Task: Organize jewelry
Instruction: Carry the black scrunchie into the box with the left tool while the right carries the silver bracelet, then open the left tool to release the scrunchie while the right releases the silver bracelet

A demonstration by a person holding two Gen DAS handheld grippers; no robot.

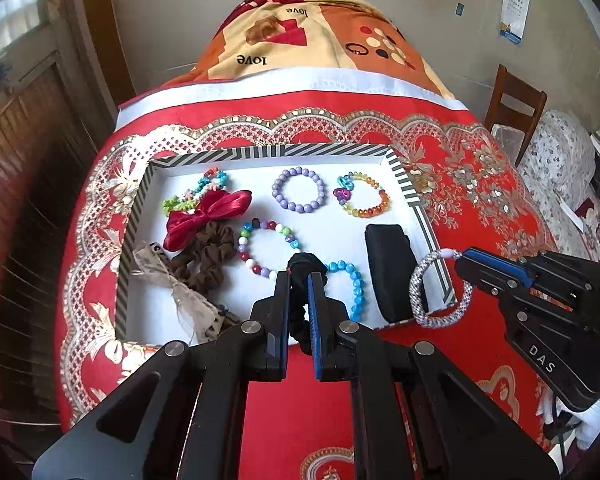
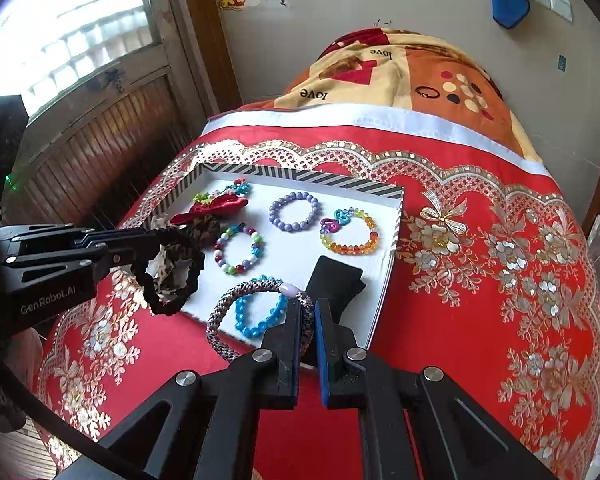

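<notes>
Gripping one black scrunchie (image 1: 300,264) in left claw (image 1: 299,280), right claw (image 2: 308,308) pinching one woven bracelet (image 2: 220,320), four beaded bracelets in tray (image 1: 400,172)

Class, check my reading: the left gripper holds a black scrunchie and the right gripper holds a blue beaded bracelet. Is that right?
Not quite. The right gripper holds a grey-and-white woven bracelet, as the right wrist view shows; the blue beaded bracelet lies in the tray. The left gripper does hold the black scrunchie.
</notes>
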